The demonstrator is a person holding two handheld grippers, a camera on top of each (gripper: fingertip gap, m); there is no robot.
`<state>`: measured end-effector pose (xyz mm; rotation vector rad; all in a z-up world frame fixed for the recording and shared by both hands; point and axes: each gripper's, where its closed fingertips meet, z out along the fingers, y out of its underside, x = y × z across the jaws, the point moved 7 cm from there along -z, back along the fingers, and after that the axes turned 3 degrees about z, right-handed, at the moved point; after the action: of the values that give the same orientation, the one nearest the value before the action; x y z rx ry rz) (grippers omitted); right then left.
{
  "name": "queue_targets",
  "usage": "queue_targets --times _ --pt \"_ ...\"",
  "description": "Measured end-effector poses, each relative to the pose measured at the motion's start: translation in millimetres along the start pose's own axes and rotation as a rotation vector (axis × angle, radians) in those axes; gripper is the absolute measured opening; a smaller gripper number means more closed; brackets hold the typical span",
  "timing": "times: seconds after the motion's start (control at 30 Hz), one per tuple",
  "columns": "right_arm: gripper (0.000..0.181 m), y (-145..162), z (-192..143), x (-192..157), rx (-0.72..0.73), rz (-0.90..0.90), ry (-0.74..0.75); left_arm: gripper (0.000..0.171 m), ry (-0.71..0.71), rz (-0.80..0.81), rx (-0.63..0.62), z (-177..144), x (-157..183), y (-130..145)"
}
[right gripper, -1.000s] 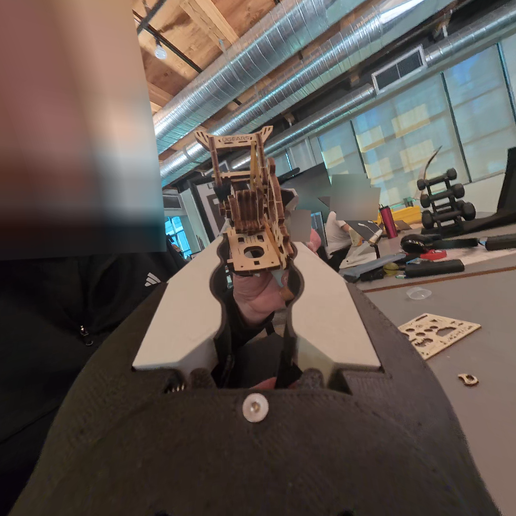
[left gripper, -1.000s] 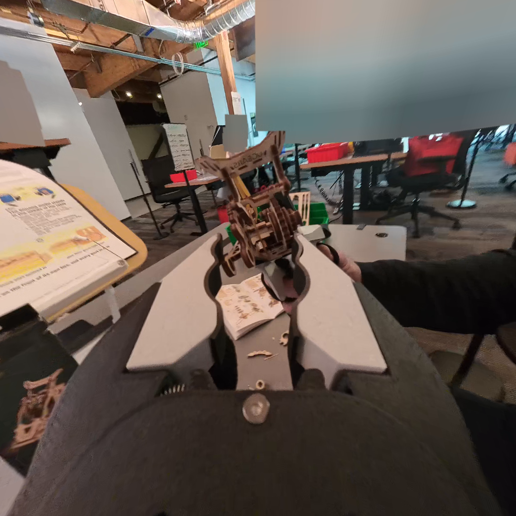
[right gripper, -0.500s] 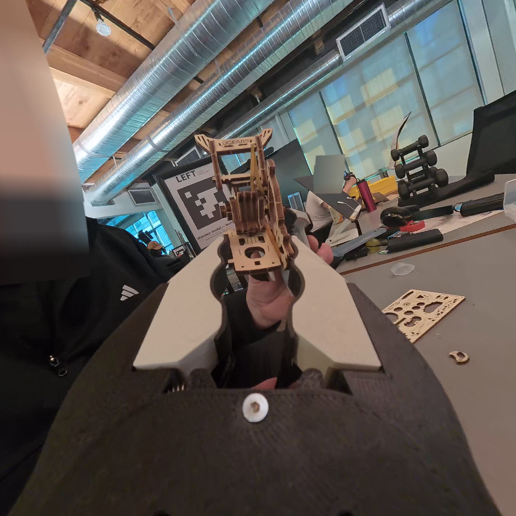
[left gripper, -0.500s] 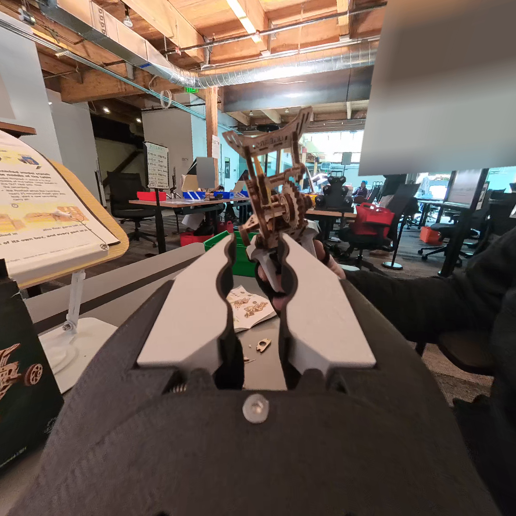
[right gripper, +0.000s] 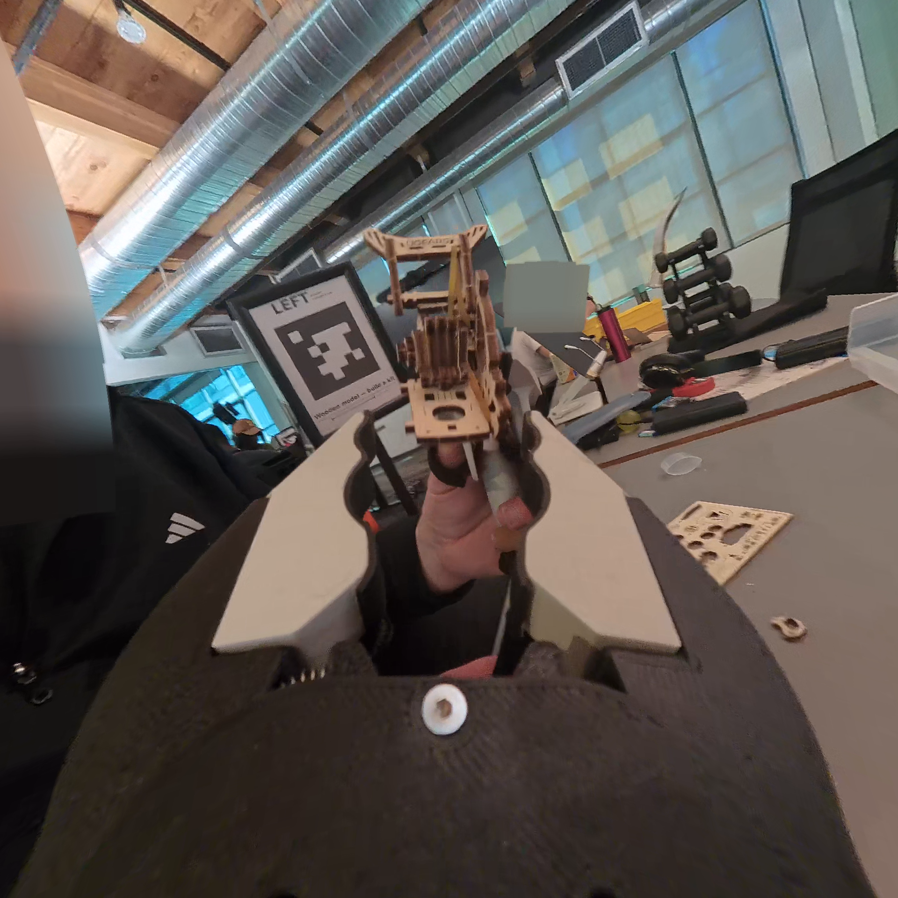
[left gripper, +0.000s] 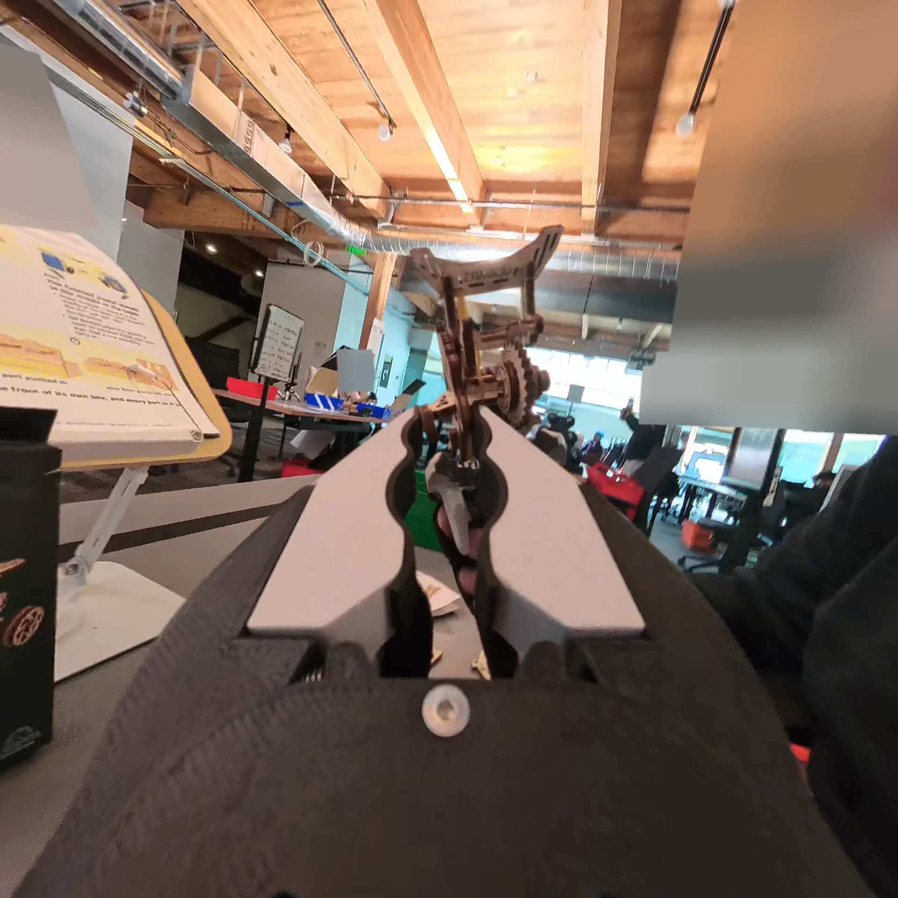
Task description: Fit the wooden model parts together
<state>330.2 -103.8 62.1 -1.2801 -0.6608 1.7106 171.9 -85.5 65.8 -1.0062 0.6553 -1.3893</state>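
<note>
Both grippers pinch one wooden gear model, held up off the grey table.

Grey table [right gripper: 802,491] underneath is just parts staging: a punched-out plywood sheet [right gripper: 729,539] and a loose cut-out piece [right gripper: 789,628] lie flat there, the open instruction book [left gripper: 92,350] on its stand off to the left, probably for reference. Wooden model [right gripper: 449,359] sits upright in mid-air between the two tools. Left gripper [left gripper: 449,427] is clamped on its lower gear end; right gripper [right gripper: 449,432] is closed against the base plate, contact clearest at the right fingertip. My read: opposing holds brace it so a part can be pressed in without twisting the frame.
</note>
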Motion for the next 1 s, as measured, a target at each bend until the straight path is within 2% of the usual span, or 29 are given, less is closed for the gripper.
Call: queue_targets --times 0.1,0.17,0.33,0.43,0.53,0.67,0.83,1.0 --pt "0.059 -2 -7 2 -0.035 -0.047 0.084 0.017 -0.008 -0.039 0.031 -8 -8 0" --pt "0.058 -3 -22 6 -0.119 -0.119 0.213 0.017 -0.033 -0.035 0.026 -14 -14 0" --pt "0.044 10 -74 24 -0.545 -0.341 0.626 0.017 -0.125 -0.004 -0.029 -34 -36 5" --pt "0.033 32 -88 34 -0.768 -0.367 0.72 0.017 -0.159 -0.048 -0.047 -41 -48 13" --pt "0.031 62 -89 48 -0.957 -0.388 0.762 0.017 -0.162 -0.078 -0.065 -41 -54 24" --pt "0.029 93 -85 67 -1.056 -0.394 0.78 0.017 -0.157 -0.138 -0.078 -39 -61 37" --pt "0.016 109 -87 86 -1.129 -0.417 0.832 0.017 -0.135 -0.213 -0.082 -36 -66 49" --pt "0.012 106 -87 86 -1.065 -0.387 0.807 0.016 -0.047 -0.226 -0.009 -37 -66 49"
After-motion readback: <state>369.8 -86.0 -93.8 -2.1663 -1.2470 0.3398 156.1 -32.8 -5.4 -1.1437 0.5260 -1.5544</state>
